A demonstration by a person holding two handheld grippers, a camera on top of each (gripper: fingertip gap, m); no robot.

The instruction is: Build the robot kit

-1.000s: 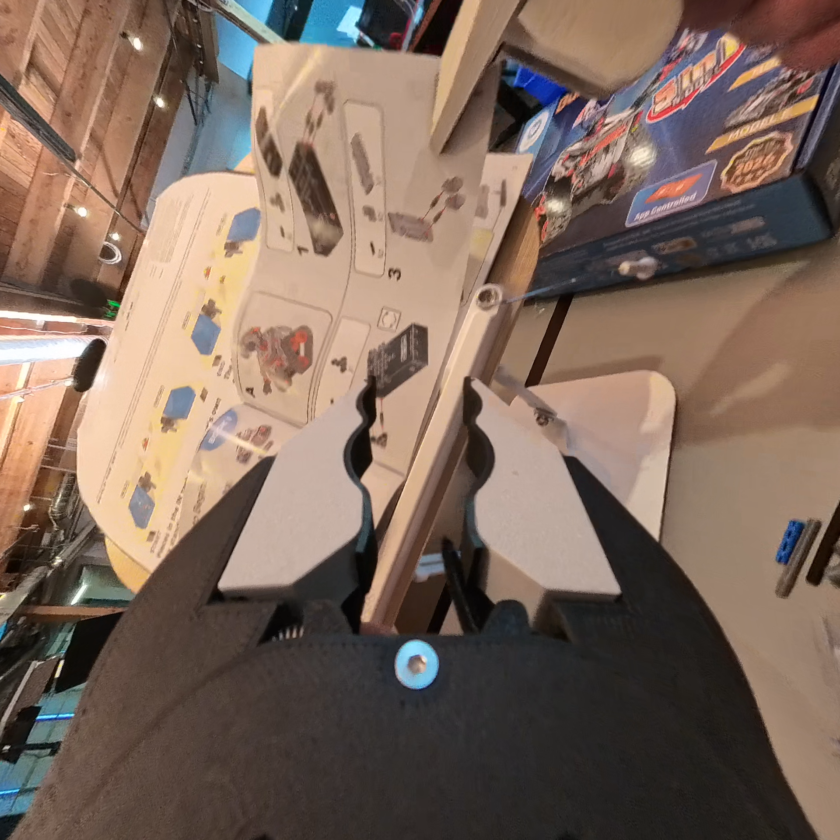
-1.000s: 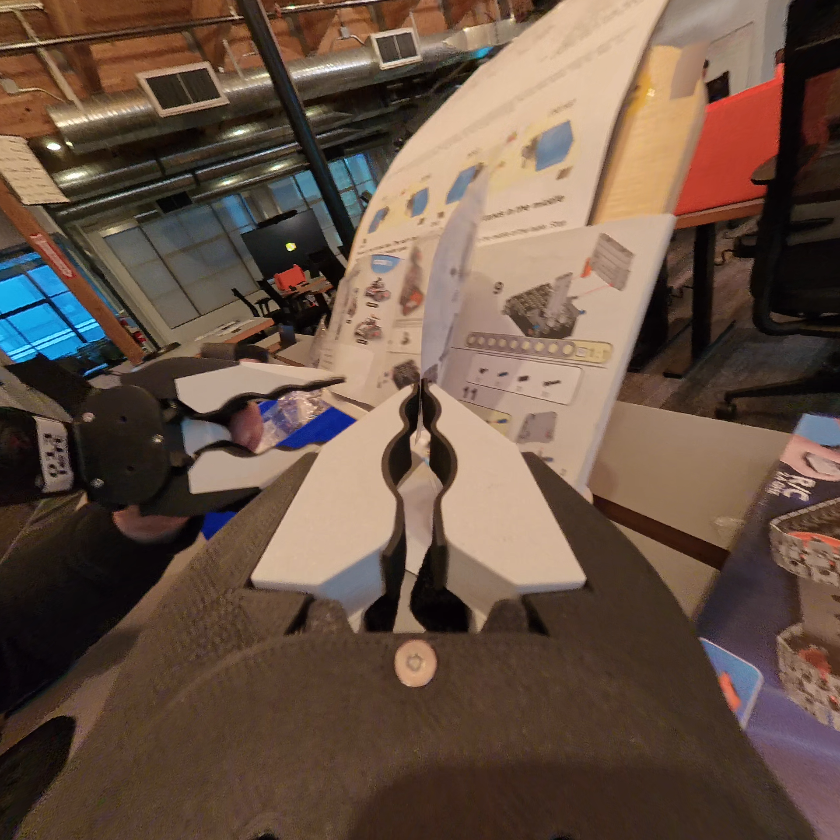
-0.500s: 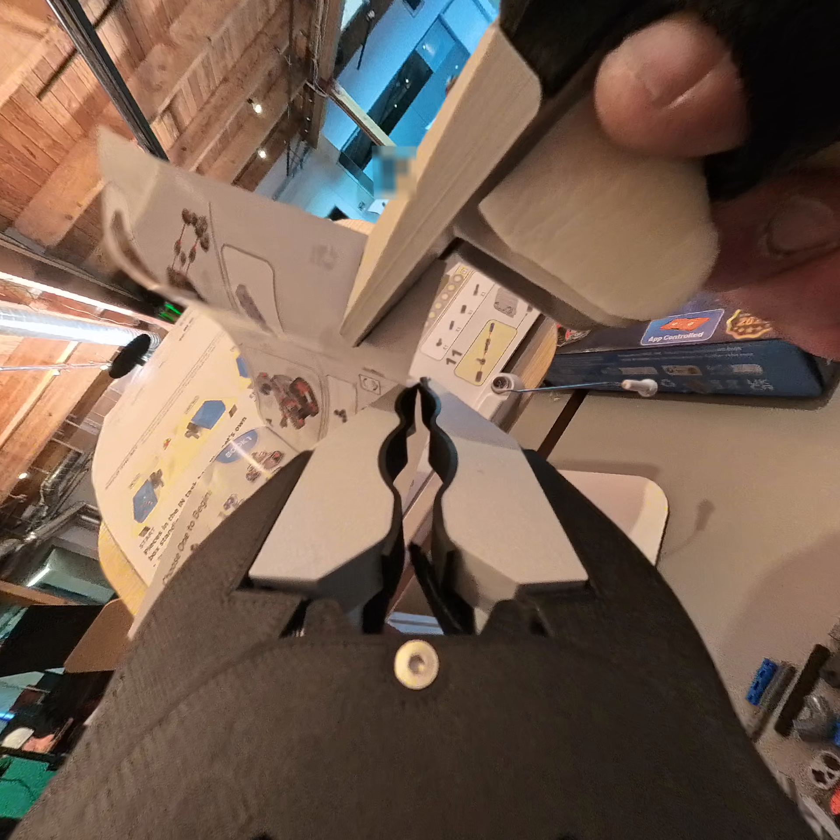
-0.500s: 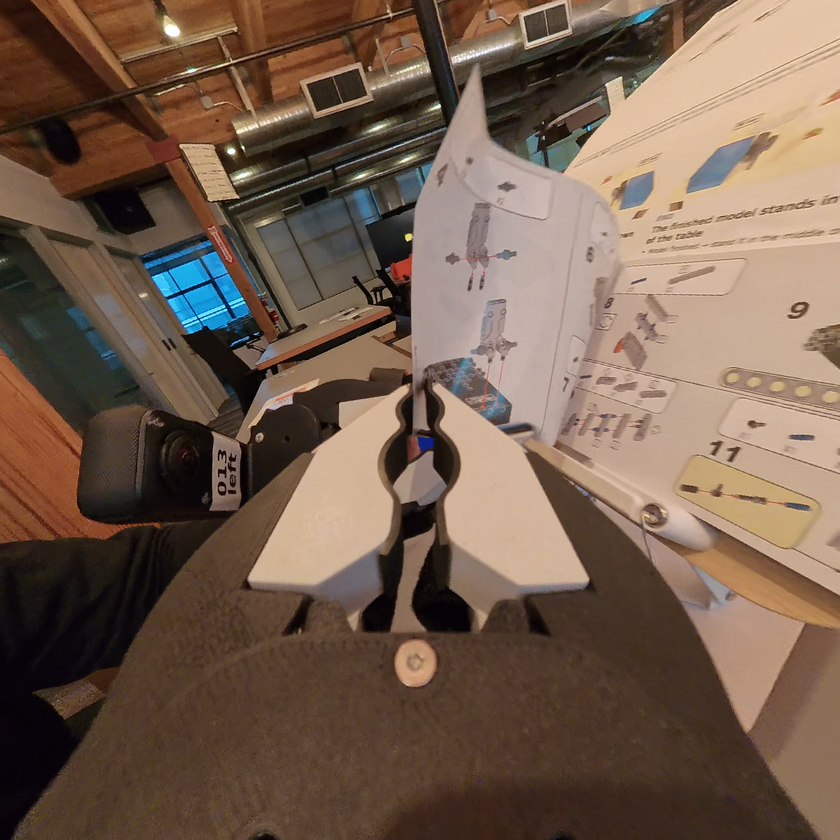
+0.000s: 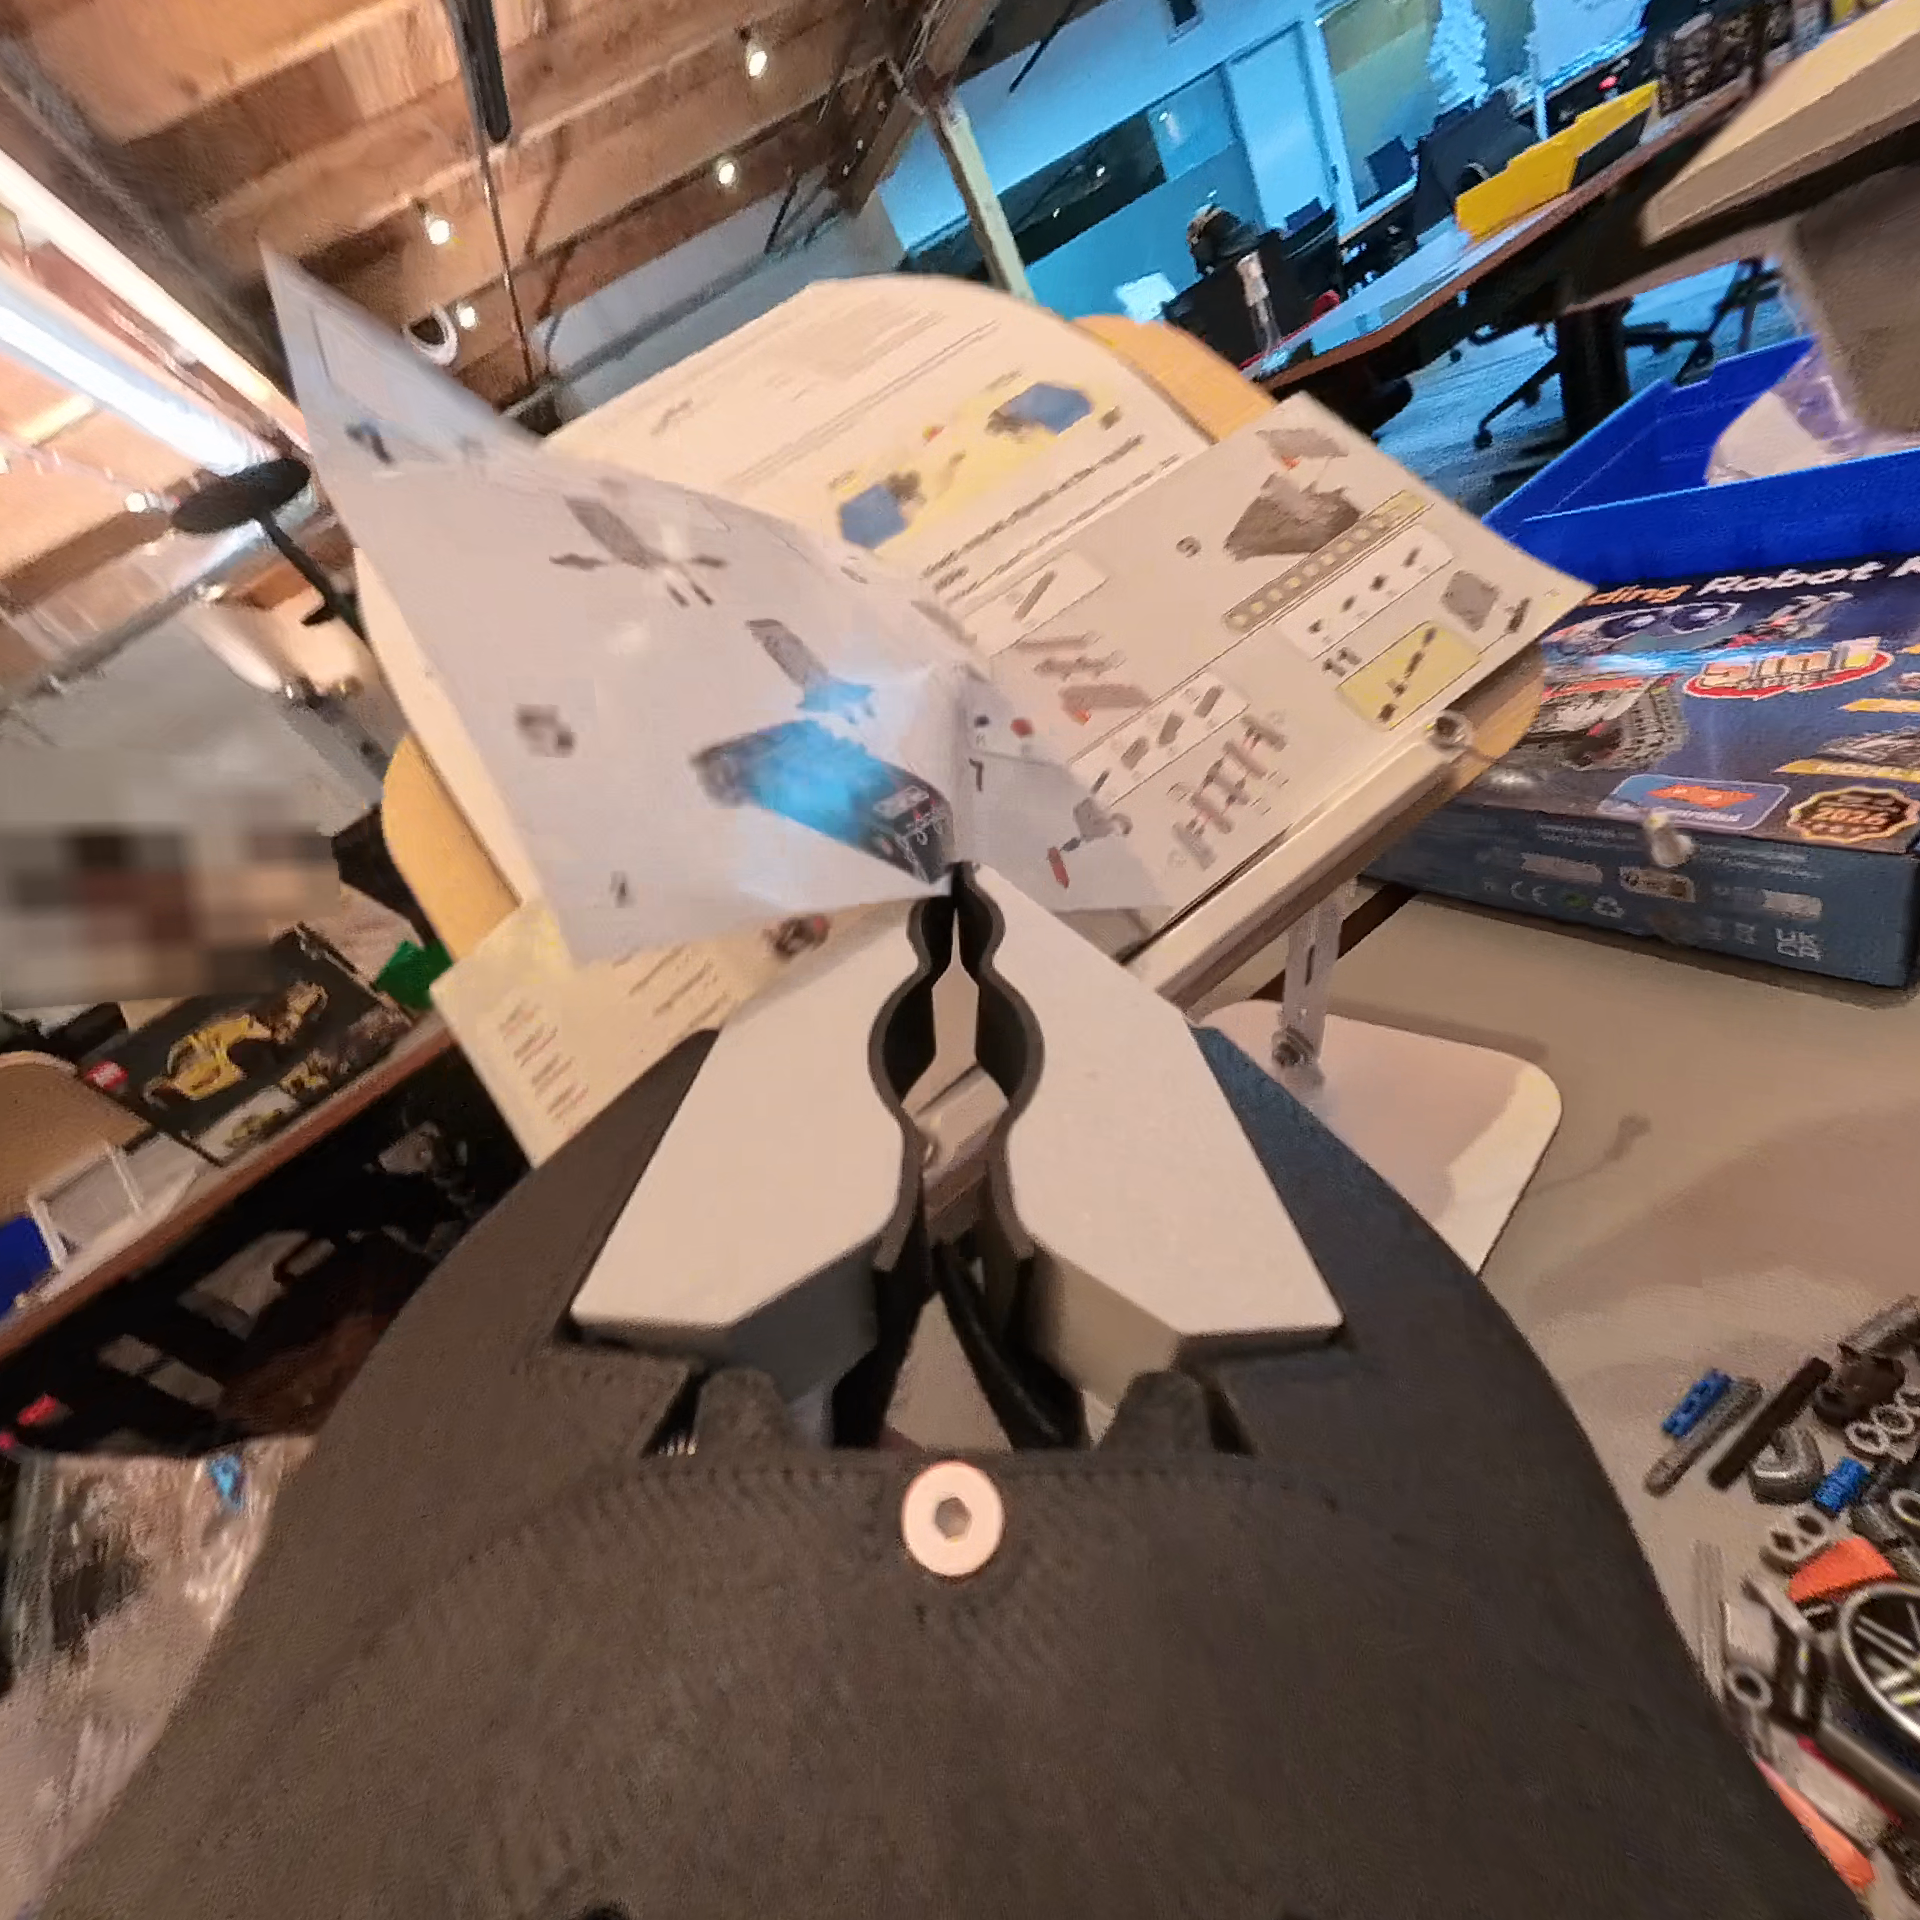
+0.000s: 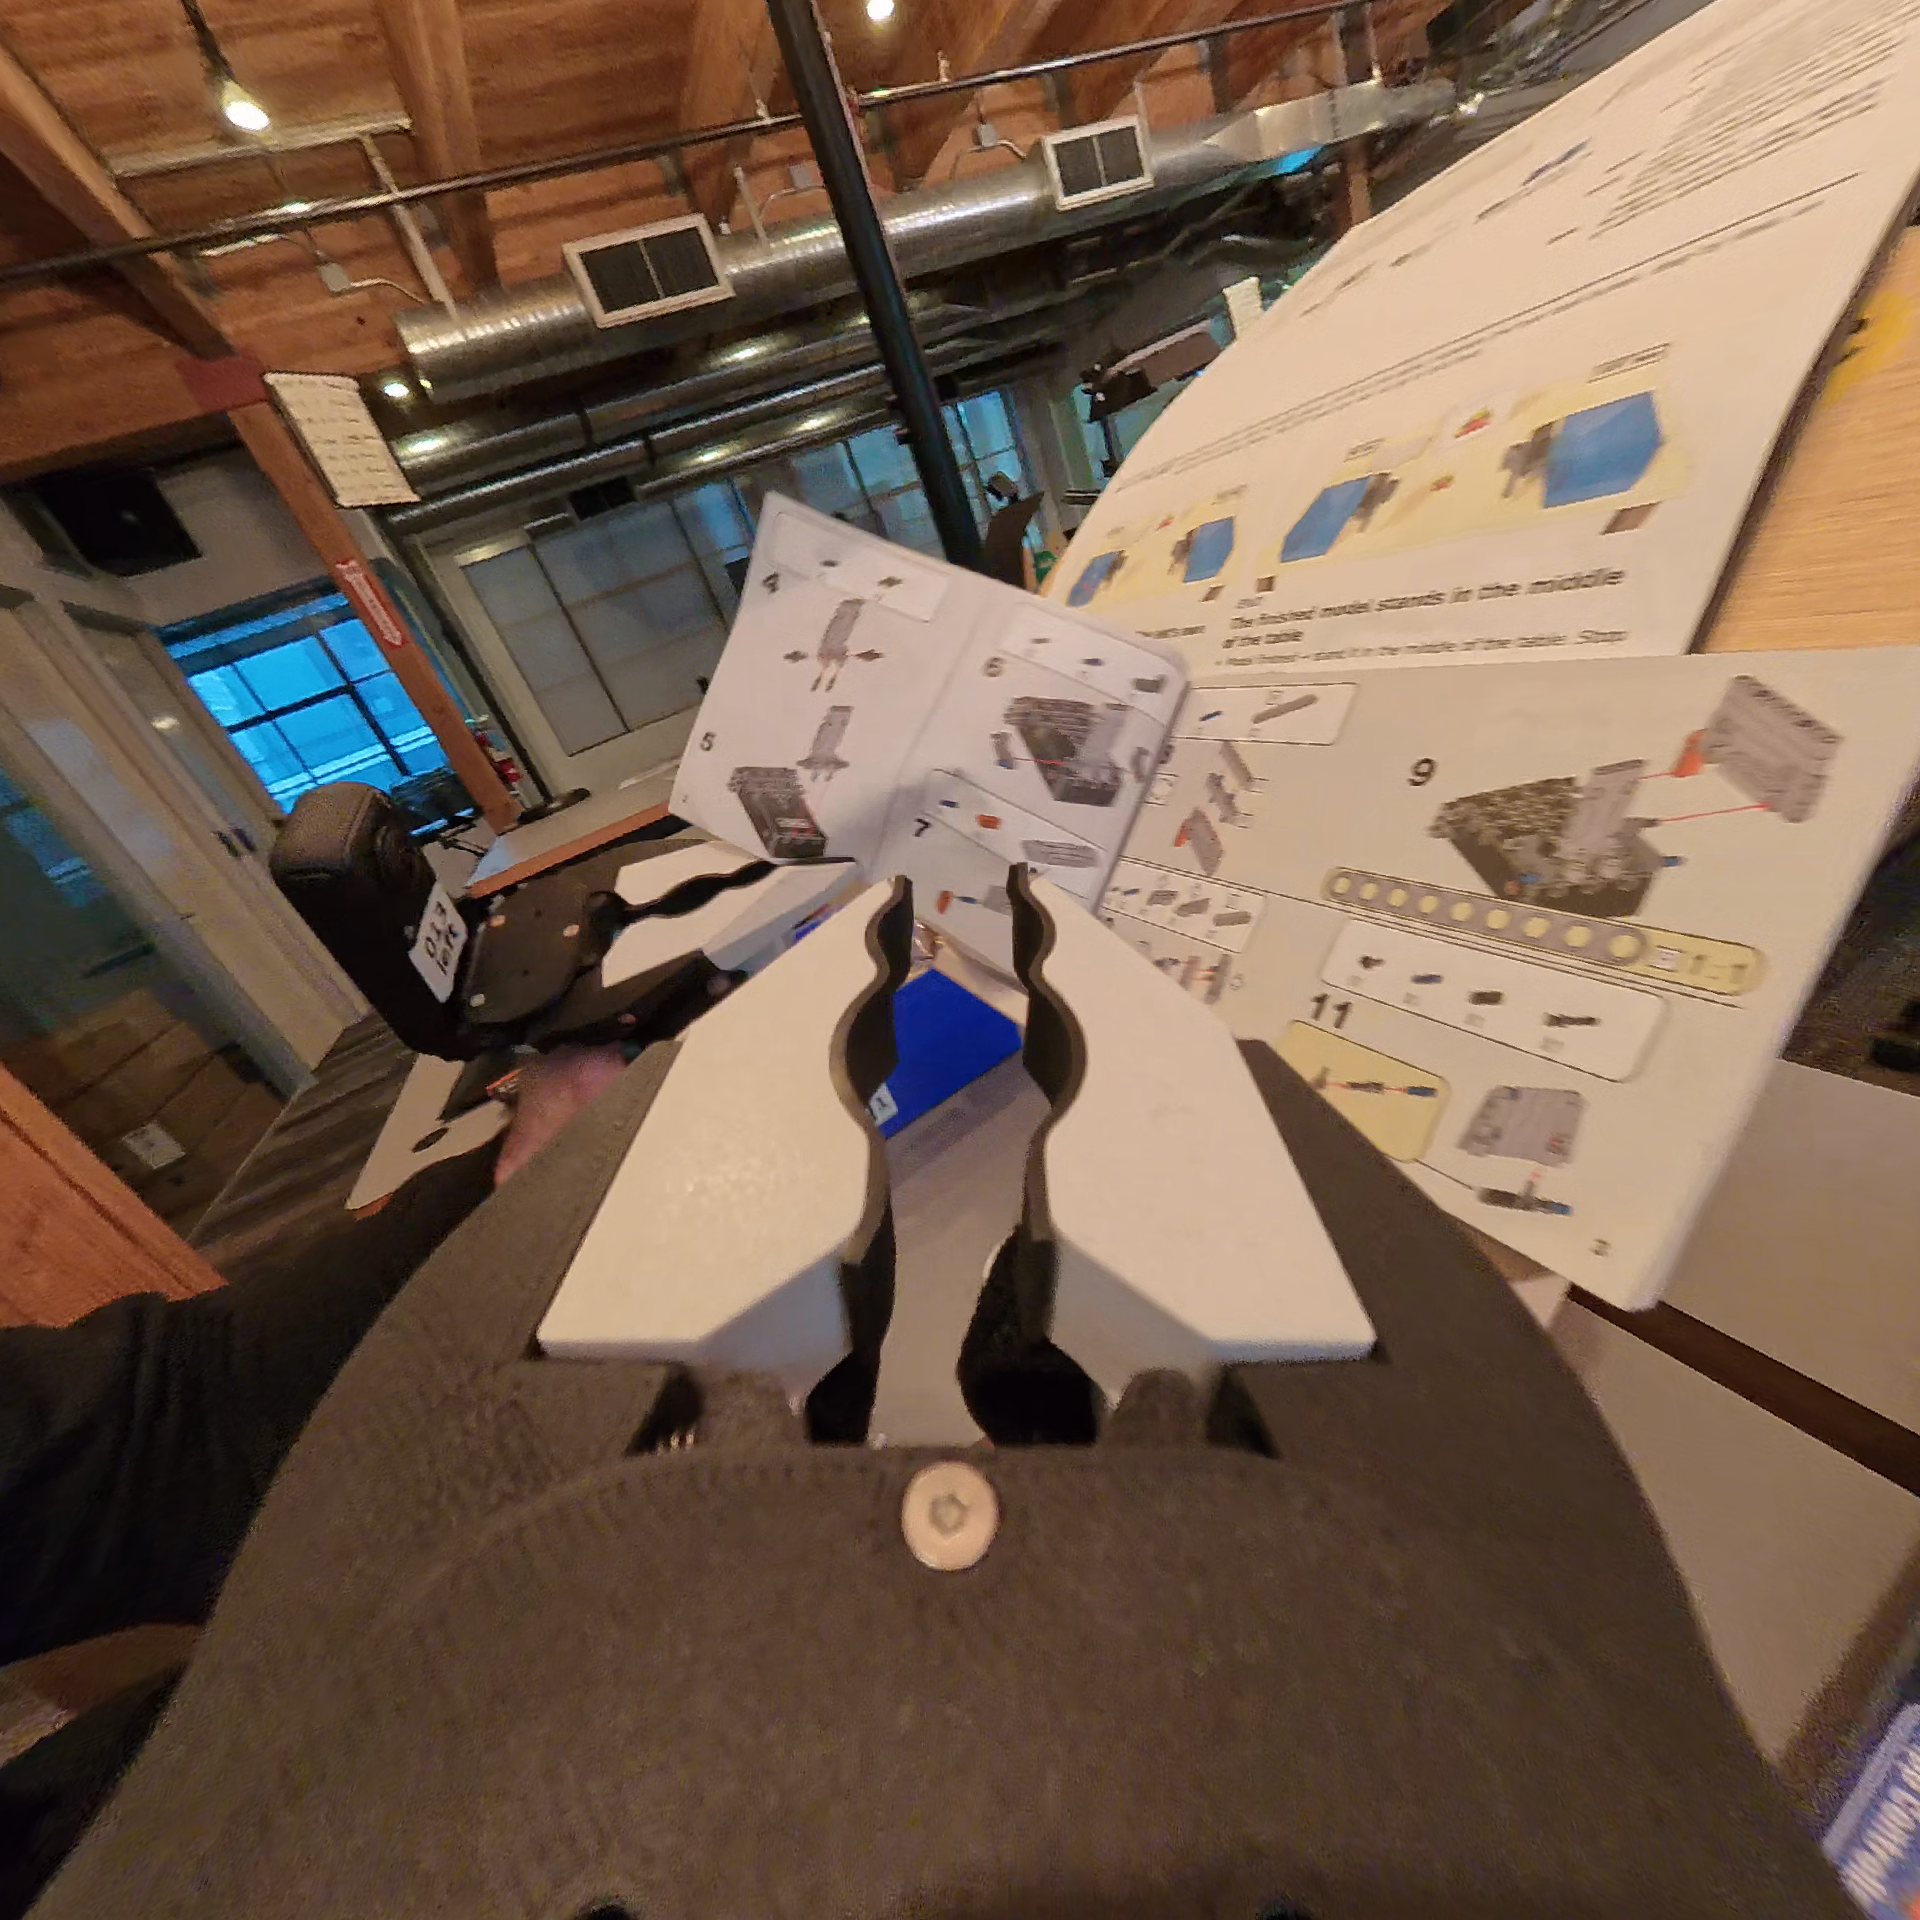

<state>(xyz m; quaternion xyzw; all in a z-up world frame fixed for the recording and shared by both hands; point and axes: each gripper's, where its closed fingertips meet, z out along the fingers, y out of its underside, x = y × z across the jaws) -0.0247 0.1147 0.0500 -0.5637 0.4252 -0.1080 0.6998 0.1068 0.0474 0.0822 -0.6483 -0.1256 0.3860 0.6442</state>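
An open instruction booklet (image 5: 1247,644) leans on a wooden stand with a white base (image 5: 1455,1122). My left gripper (image 5: 956,883) is shut on the bottom edge of one booklet page (image 5: 675,675), which stands lifted to the left and is blurred. In the right wrist view my right gripper (image 6: 958,883) is open and empty, its fingertips just in front of that page (image 6: 883,707) and the booklet (image 6: 1507,883). The left gripper (image 6: 717,894) shows there at the left, under the page's lower edge. A large printed sheet (image 6: 1455,364) stands behind the booklet.
A dark blue toy box (image 5: 1714,748) lies right of the stand, with a blue bin (image 5: 1662,499) behind it. Several loose small parts (image 5: 1818,1507) lie on the table at the right. A plastic bag (image 5: 104,1610) is at the lower left. A person's dark sleeve (image 6: 156,1455) is at the left. There is about 15 cm between the tips of the two grippers.
My right gripper has let go of the page and opened. My left gripper now pinches that page and has moved clear of the right gripper; the page has swung over to the left.
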